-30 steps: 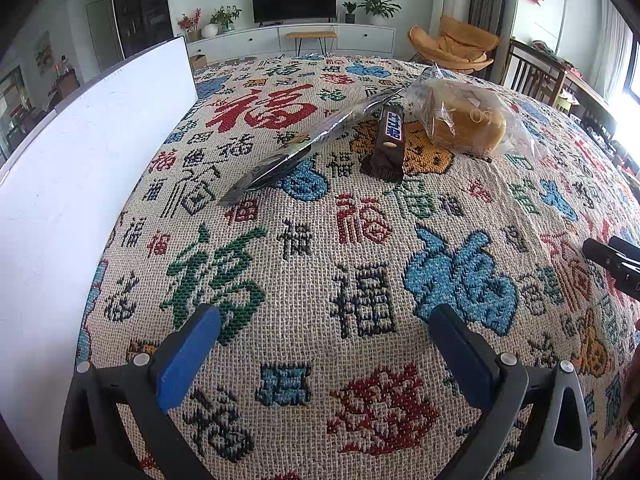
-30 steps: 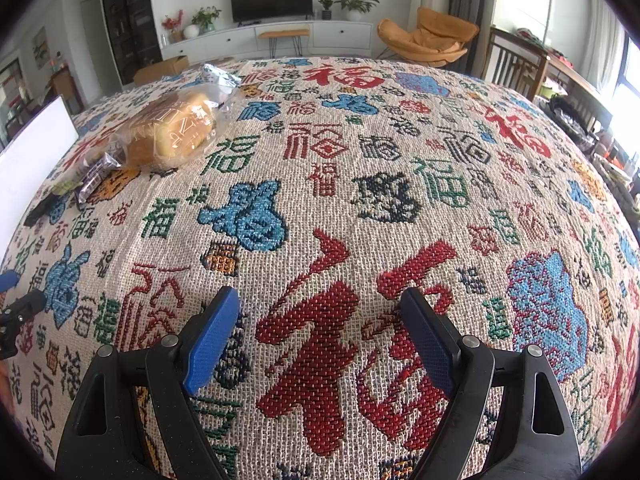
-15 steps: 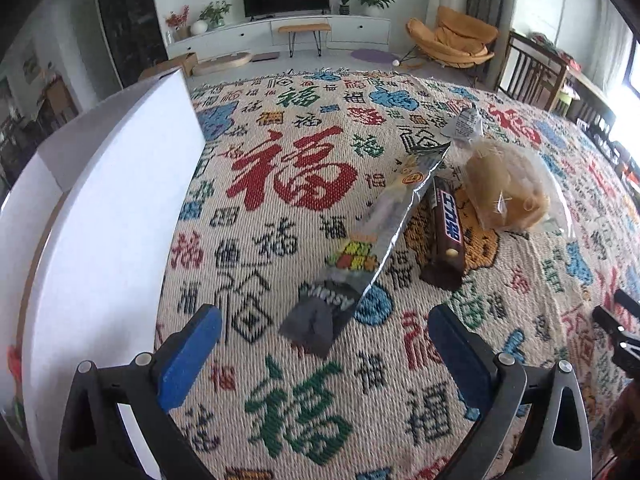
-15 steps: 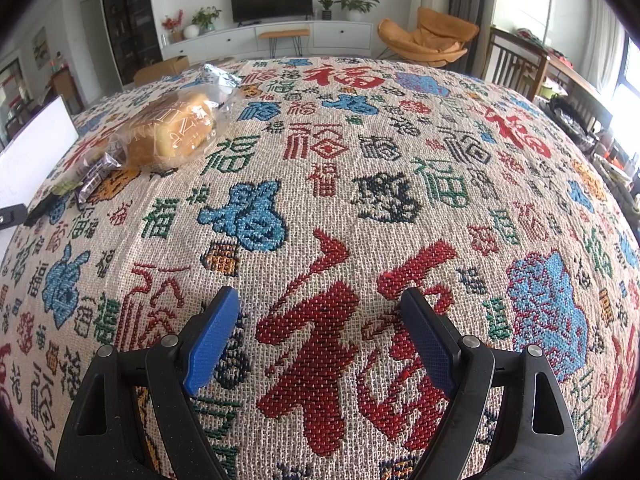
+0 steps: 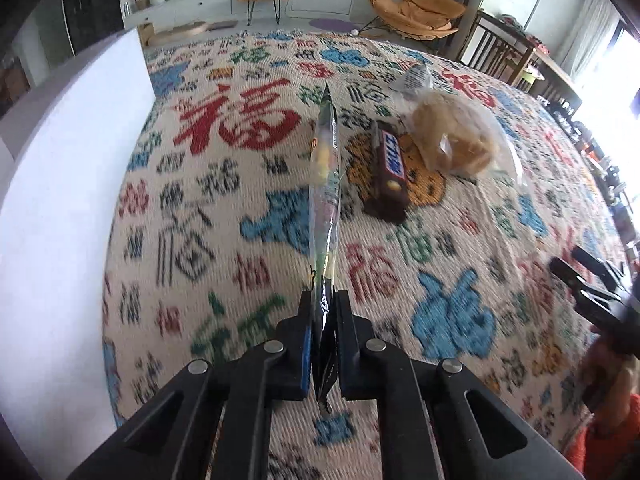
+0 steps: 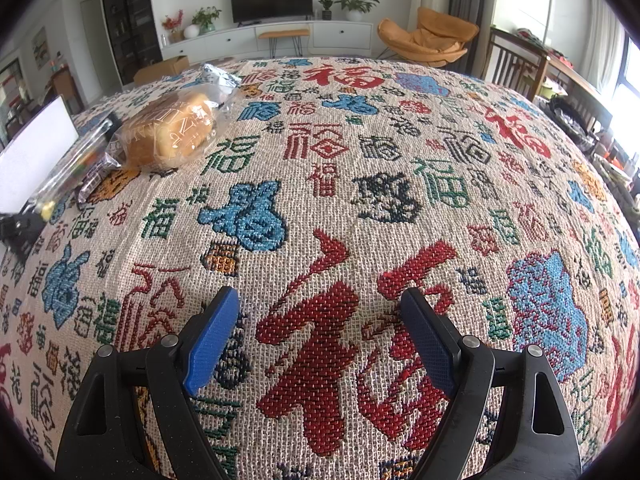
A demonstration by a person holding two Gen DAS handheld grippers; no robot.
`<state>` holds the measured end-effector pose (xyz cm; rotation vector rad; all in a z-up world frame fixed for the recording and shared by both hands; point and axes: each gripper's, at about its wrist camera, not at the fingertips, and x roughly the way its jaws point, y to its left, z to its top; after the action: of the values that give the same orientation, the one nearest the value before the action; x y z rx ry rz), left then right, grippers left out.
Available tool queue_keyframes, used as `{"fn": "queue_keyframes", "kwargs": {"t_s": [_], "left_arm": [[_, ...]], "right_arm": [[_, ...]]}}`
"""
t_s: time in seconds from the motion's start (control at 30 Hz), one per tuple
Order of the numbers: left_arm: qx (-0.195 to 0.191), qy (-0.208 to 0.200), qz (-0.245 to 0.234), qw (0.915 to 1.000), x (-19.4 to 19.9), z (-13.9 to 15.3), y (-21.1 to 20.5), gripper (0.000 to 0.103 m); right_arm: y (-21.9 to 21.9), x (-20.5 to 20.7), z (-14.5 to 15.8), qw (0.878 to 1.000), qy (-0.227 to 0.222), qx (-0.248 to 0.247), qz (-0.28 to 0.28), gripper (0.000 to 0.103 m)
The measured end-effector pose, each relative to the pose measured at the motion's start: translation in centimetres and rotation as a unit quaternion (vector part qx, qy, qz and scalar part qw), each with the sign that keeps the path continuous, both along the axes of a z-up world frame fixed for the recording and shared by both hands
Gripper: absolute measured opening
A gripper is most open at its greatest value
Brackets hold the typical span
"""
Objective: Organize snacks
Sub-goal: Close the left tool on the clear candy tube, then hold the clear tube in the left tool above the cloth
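Candy packet [image 5: 325, 184] pinched edge-on in the left gripper [image 5: 323, 320] (right gripper [image 6: 320, 336] hovers agape above tablecloth [image 6: 360, 200])

A long shiny candy pack [image 5: 325, 184] stands on its thin edge, pinched at the near end. A brown chocolate bar [image 5: 389, 172] lies flat beside bread in a clear bag [image 5: 456, 138].
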<state>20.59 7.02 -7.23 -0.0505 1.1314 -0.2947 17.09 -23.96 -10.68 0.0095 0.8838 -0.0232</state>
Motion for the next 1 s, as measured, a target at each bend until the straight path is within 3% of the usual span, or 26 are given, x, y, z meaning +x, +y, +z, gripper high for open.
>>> {"fn": "queue_keyframes", "kwargs": {"t_s": [0.07, 0.17, 0.23, 0.27, 0.33, 0.4, 0.5, 0.6, 0.67, 0.73, 0.83, 0.9, 1.0], "left_arm": [[-0.068, 0.030, -0.003, 0.9972, -3.0, -0.1, 0.8, 0.009], [-0.110, 0.055, 0.018, 0.9923, -5.7, -0.7, 2.1, 0.012], [-0.090, 0.055, 0.056, 0.9929, -6.4, -1.3, 3.5, 0.031], [-0.096, 0.045, 0.066, 0.9921, -6.5, -1.2, 4.2, 0.032], [-0.084, 0.033, 0.093, 0.9916, -6.6, -0.9, 5.0, 0.061], [-0.060, 0.007, 0.112, 0.9918, -6.4, -0.2, 4.8, 0.080], [-0.044, -0.028, 0.073, 0.9960, -6.1, 0.7, 3.0, 0.083], [0.033, -0.059, 0.018, 0.9976, -5.6, 0.4, -0.7, 0.084], [0.094, -0.077, -0.008, 0.9926, -4.9, -0.8, -2.9, 0.084], [0.128, -0.074, 0.009, 0.9890, -3.9, -2.0, -3.1, 0.089], [0.077, -0.061, 0.090, 0.9911, -3.0, -2.7, -0.3, 0.093], [0.056, -0.064, 0.137, 0.9869, -2.8, -2.4, 1.8, 0.094], [0.040, -0.065, 0.157, 0.9846, -2.6, -2.4, 3.0, 0.094]], "right_arm": [[0.0, 0.0, 0.0, 1.000, 0.000, 0.000, 0.000, 0.085], [0.0, 0.0, 0.0, 1.000, 0.000, 0.000, 0.000, 0.085], [0.0, 0.0, 0.0, 1.000, 0.000, 0.000, 0.000, 0.085], [0.0, 0.0, 0.0, 1.000, 0.000, 0.000, 0.000, 0.085], [0.0, 0.0, 0.0, 1.000, 0.000, 0.000, 0.000, 0.085], [0.0, 0.0, 0.0, 1.000, 0.000, 0.000, 0.000, 0.085], [0.0, 0.0, 0.0, 1.000, 0.000, 0.000, 0.000, 0.085], [0.0, 0.0, 0.0, 1.000, 0.000, 0.000, 0.000, 0.085], [-0.1, 0.0, 0.0, 1.000, 0.000, 0.000, 0.000, 0.085], [0.0, 0.0, 0.0, 1.000, 0.000, 0.000, 0.000, 0.085], [0.0, 0.0, 0.0, 1.000, 0.000, 0.000, 0.000, 0.085], [0.0, 0.0, 0.0, 1.000, 0.000, 0.000, 0.000, 0.085], [0.0, 0.0, 0.0, 1.000, 0.000, 0.000, 0.000, 0.085]]}}
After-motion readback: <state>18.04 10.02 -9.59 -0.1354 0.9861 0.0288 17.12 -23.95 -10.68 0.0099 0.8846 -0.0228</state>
